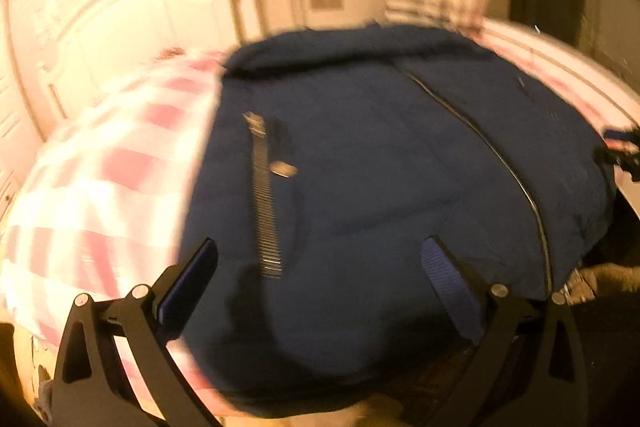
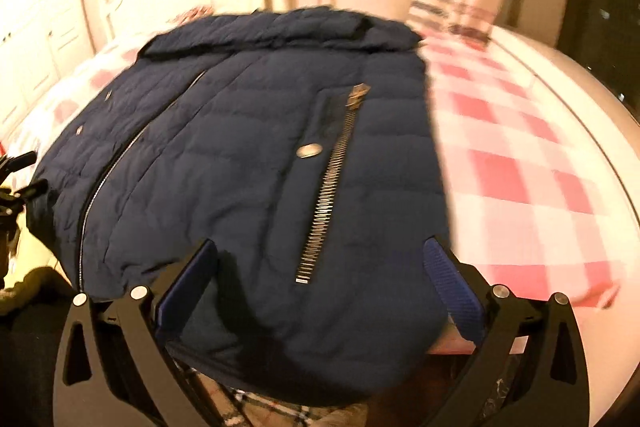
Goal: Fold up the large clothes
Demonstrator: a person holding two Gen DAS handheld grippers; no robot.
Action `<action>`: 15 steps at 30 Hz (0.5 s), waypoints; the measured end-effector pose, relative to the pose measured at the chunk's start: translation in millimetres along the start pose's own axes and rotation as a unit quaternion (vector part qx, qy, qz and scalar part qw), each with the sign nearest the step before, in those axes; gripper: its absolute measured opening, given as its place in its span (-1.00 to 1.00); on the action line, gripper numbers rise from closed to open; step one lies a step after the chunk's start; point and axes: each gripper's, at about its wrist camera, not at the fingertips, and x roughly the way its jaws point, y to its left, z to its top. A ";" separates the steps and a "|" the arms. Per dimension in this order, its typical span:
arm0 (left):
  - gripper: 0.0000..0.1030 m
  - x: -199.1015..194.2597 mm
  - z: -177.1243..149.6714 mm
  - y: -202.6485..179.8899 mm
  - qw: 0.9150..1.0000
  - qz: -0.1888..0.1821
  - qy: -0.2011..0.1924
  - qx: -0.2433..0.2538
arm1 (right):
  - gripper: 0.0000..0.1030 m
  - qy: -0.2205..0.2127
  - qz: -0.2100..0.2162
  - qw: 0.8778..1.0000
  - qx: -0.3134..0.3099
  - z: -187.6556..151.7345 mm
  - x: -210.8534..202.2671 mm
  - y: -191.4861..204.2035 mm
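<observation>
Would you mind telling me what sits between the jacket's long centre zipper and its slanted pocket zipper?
In the right wrist view, quilted navy fabric of the jacket lies between the centre zipper and pocket zipper, with one oval metal snap beside the pocket zipper.

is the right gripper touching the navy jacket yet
Cannot tell. In the right wrist view the open right gripper straddles the navy jacket hem, but blur hides any contact or gap.
</observation>
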 end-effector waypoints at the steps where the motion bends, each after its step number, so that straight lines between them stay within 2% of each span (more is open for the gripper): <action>1: 0.96 -1.6 -0.2 13.5 1.000 0.007 -0.001 -0.020 | 0.91 0.003 -0.005 1.000 0.015 -2.8 -0.9 -11.1; 4: 0.95 8.0 -8.1 52.8 0.995 -0.004 0.029 -0.096 | 0.91 0.023 -0.002 0.998 0.062 -14.5 4.5 -36.3; 5: 0.95 13.2 -13.6 64.2 0.991 -0.018 0.039 -0.123 | 0.91 0.011 0.014 0.997 0.076 -19.2 1.7 -41.6; 7: 0.93 20.6 -22.2 74.2 0.987 -0.043 0.052 -0.149 | 0.91 0.006 0.015 0.997 0.073 -24.0 -1.8 -40.3; 9: 0.87 18.4 -26.1 67.7 0.990 -0.037 0.040 -0.127 | 0.91 0.007 0.017 0.999 0.051 -26.9 -4.2 -31.3; 12: 0.64 14.7 -26.8 51.9 0.994 -0.042 0.025 -0.094 | 0.88 0.003 0.037 0.999 0.034 -31.4 -8.5 -19.4; 15: 0.64 16.8 -26.6 47.6 0.995 -0.041 0.026 -0.090 | 0.87 -0.001 0.030 0.999 0.019 -32.4 -7.5 -15.3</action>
